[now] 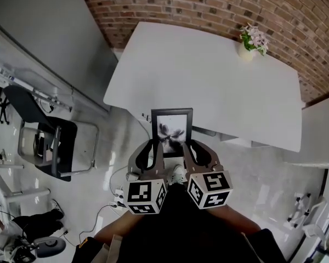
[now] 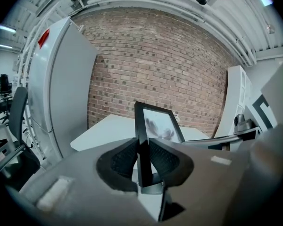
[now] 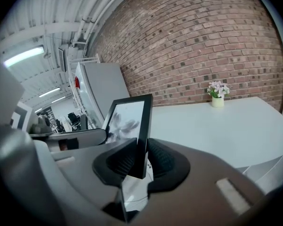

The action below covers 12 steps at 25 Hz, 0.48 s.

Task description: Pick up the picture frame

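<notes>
A black picture frame (image 1: pixel 171 131) with a pale print of a dark flower hangs in the air just in front of the white table (image 1: pixel 208 81), held between both grippers. My left gripper (image 1: pixel 155 149) is shut on the frame's left edge (image 2: pixel 142 140); the ribbed pads (image 2: pixel 123 158) press on either side of it. My right gripper (image 1: pixel 188 149) is shut on the frame's right edge (image 3: pixel 142 135). The frame stands upright and faces me in the head view. Its lower edge is hidden behind the grippers.
A small vase of pink flowers (image 1: pixel 252 41) stands at the table's far right, by the brick wall (image 1: pixel 208 4). A black chair (image 1: pixel 49 141) stands on the left floor. A power strip and cables (image 1: pixel 118 196) lie below my left gripper. A tall grey cabinet (image 2: pixel 61 88) stands left of the table.
</notes>
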### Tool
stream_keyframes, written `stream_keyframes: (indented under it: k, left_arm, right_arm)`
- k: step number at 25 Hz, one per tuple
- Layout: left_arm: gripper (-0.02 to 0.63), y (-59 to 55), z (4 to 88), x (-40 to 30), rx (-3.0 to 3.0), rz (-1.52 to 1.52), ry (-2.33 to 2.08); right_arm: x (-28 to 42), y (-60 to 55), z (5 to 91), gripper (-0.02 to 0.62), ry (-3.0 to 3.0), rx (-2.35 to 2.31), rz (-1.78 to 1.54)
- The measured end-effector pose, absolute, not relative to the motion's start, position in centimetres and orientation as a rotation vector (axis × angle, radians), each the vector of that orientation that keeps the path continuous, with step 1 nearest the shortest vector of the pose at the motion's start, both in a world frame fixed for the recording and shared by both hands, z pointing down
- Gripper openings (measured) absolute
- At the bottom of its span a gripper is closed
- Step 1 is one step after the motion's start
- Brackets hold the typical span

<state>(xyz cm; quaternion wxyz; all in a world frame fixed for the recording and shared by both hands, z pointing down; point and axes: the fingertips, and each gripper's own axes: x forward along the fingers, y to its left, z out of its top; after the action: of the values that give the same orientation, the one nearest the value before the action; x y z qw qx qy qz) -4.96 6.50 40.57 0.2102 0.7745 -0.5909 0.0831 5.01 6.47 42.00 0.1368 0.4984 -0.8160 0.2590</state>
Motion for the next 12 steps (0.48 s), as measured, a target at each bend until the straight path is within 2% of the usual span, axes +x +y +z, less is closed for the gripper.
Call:
stream_keyframes:
  k: [12]
  left_arm:
    - [0.064, 7.7, 39.5, -6.6, 2.136, 0.206, -1.699]
  right_arm:
    - [3.4, 7.4, 40.6, 0.074, -2.410, 1.412, 0.688]
